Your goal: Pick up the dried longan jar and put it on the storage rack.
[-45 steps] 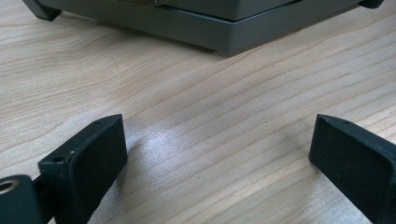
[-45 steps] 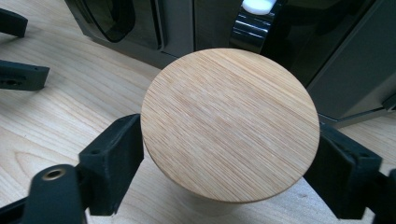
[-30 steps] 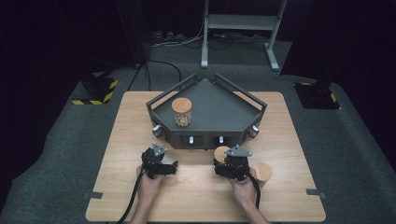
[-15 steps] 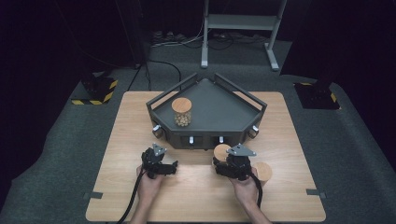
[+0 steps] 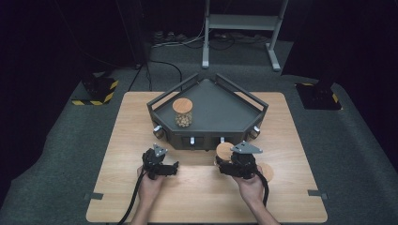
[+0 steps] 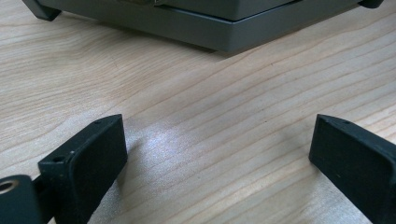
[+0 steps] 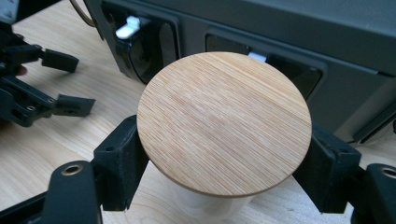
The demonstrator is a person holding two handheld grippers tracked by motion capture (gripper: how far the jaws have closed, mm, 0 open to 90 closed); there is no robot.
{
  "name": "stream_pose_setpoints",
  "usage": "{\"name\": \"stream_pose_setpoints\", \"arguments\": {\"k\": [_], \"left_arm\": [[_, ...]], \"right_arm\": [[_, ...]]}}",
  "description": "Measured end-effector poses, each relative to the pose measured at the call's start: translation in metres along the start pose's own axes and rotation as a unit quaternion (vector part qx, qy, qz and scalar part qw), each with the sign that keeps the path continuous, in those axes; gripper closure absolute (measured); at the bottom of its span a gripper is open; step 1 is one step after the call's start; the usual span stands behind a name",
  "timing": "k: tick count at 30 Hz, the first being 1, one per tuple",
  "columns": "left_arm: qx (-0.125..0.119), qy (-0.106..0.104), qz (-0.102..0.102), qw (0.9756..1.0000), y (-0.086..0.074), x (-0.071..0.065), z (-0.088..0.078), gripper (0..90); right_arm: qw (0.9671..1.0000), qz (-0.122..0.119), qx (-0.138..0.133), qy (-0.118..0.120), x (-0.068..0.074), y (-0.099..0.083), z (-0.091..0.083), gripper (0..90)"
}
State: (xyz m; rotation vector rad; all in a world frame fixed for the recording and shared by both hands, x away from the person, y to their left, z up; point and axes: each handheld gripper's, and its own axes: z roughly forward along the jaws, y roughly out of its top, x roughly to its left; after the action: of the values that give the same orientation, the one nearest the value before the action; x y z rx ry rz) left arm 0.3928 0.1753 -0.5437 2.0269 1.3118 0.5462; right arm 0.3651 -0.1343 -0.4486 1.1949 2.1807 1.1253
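Dark flooring surrounds a pale wooden desk (image 5: 122, 197), where the left hand-held gripper (image 5: 172, 168) rests with jaws spread wide on nothing, seemingly waiting its turn. Behind sits a grey five-sided tray (image 5: 244, 101) already holding one bamboo-lidded jar of nuts (image 5: 182, 112). At right, the right hand-held gripper (image 5: 220, 165) clamps a second bamboo-lidded jar (image 7: 224, 121) below its lid, just before the tray's front wall, probably bound for the tray. Another wooden lid (image 5: 266, 171) lies beside that hand.

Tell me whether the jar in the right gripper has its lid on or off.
On. The round bamboo lid sits flat on the jar, which the right gripper clamps from both sides just under it.
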Motion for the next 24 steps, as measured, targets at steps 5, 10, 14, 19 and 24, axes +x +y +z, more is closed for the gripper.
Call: {"name": "stream_pose_setpoints", "arguments": {"k": [5,10,14,19,24], "left_arm": [[0.0,0.0,0.0,1.0,0.0,0.0,0.0,4.3],[0.0,0.0,0.0,1.0,0.0,0.0,0.0,4.3],[0.0,0.0,0.0,1.0,0.0,0.0,0.0,4.3],[0.0,0.0,0.0,1.0,0.0,0.0,0.0,4.3],[-0.001,0.0,-0.001,1.0,0.0,0.0,0.0,4.3]], "right_arm": [[0.9999,-0.003,0.0,0.011,-0.002,0.008,-0.007,25.6],[0.9997,-0.001,0.004,0.024,-0.004,0.014,-0.01,25.7],[0.9995,0.001,0.004,0.033,-0.006,0.021,-0.014,25.7],[0.9994,-0.002,0.001,0.033,-0.008,0.027,-0.017,25.7],[0.9995,-0.001,-0.003,0.031,-0.01,0.033,-0.022,25.6]]}}
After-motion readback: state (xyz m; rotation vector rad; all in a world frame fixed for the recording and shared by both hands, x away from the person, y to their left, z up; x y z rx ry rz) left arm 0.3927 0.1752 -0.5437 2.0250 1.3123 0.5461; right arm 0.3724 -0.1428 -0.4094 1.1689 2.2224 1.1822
